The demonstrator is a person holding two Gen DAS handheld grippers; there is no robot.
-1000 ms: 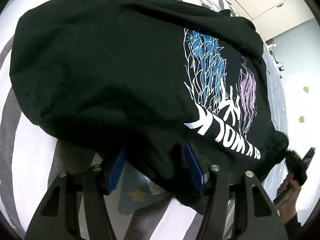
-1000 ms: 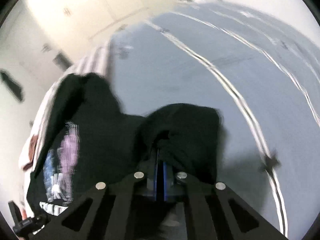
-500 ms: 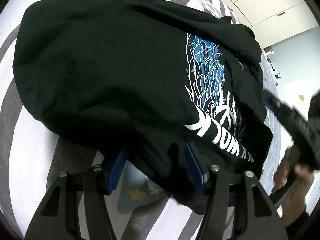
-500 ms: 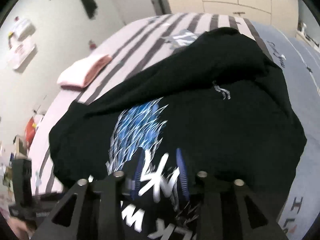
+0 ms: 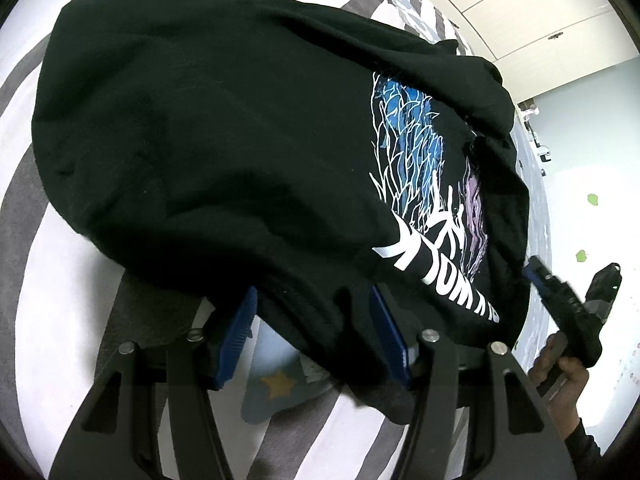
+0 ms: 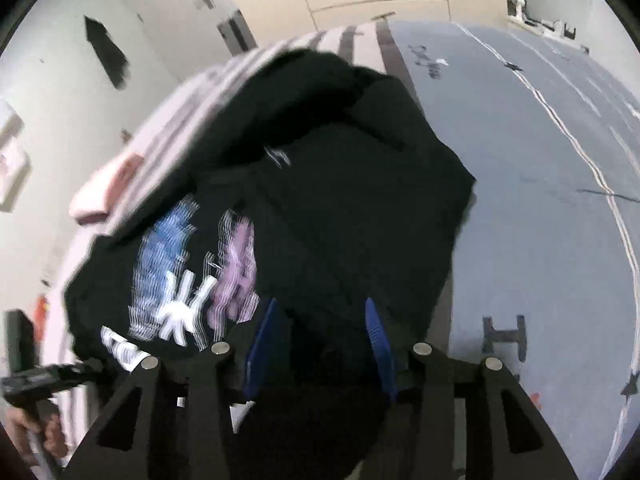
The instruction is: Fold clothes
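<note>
Far left: striped bedsheet (image 5: 60, 320), grey and white bands, bare out to the edge. Then the black hoodie (image 5: 220, 140), spread in a bulky mound across the bed, its hem overhanging the left gripper (image 5: 312, 340). Jaws of that one standing wide, blue pads either side of a drooping fold of hem, cloth between them but not pinched. Moving right across the chest: blue and purple print (image 5: 412, 160) with white lettering, face up. At the right edge, a strip of black cloth lapped over the purple part, so one side looks turned in; hard to say more from this angle. Far right, the right gripper (image 5: 568, 308) seen from outside, gripped by a hand (image 5: 560, 372) just beside the hoodie's corner.

From the right wrist view, blurred: right gripper (image 6: 320, 340) with jaws wide apart too, dark cloth lying between the pads, nothing clamped. Pink folded item (image 6: 104, 192) lying well apart up the bed.

Judgement on progress: partway at best. Garment lumpy, far from a compact stack. Left to do: flatten, bring sides in, fold lengthwise.
</note>
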